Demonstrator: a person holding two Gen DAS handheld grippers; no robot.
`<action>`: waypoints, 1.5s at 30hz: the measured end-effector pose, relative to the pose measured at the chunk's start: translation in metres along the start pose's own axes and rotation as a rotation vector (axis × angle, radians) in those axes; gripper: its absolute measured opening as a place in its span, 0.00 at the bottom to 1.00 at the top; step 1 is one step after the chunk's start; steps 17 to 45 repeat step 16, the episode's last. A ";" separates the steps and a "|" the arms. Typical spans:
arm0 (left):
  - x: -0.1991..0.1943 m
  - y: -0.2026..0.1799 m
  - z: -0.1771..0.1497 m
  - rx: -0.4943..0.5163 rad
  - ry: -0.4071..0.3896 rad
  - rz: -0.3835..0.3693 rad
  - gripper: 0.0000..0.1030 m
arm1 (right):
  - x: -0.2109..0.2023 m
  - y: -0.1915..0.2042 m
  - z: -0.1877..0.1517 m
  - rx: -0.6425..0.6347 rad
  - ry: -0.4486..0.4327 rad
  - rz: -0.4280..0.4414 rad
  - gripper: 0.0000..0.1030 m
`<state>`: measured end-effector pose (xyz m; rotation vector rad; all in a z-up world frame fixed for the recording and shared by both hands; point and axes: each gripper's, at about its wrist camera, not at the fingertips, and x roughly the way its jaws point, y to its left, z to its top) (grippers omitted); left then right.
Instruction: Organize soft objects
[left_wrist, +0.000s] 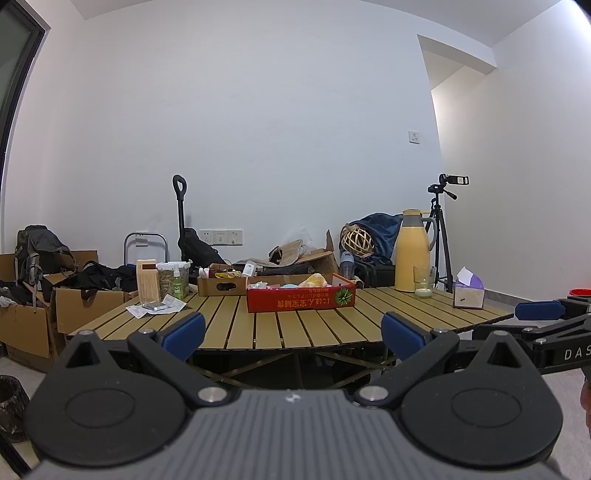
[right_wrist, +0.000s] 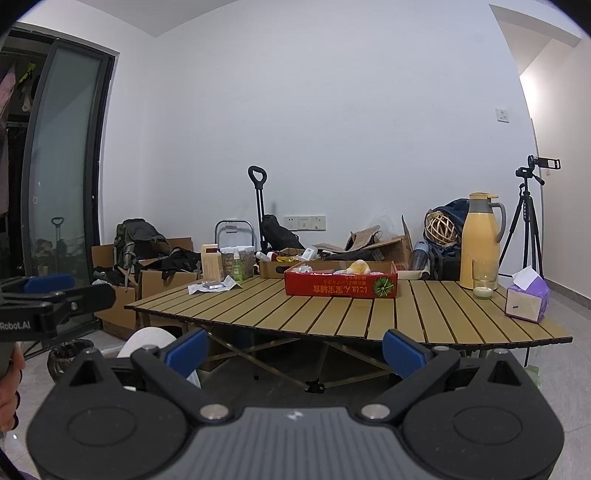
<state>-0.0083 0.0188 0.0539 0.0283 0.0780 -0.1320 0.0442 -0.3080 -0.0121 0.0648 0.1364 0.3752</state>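
With the left gripper (left_wrist: 291, 332) and right gripper (right_wrist: 293, 350) both wide open and empty, well short of the table (right_wrist: 343, 314), the yellow plush toy (right_wrist: 357, 266) in the red box (right_wrist: 340, 286) looks light and squashy, best pinched across its bulk.

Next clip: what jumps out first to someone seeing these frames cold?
The red cardboard box at mid-table, with a yellow plush toy poking out of it. Next, the tall yellow thermos jug at the slatted table's far right, a glass before it. Both the left gripper and right gripper hang open short of the table.
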 end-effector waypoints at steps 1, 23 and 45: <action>0.000 0.000 0.000 0.000 0.000 -0.001 1.00 | 0.000 -0.001 0.000 0.000 -0.002 -0.001 0.99; -0.003 -0.007 0.002 0.012 -0.021 -0.009 1.00 | 0.001 -0.003 0.002 -0.007 -0.020 -0.004 0.99; -0.003 -0.007 0.002 0.012 -0.021 -0.009 1.00 | 0.001 -0.003 0.002 -0.007 -0.020 -0.004 0.99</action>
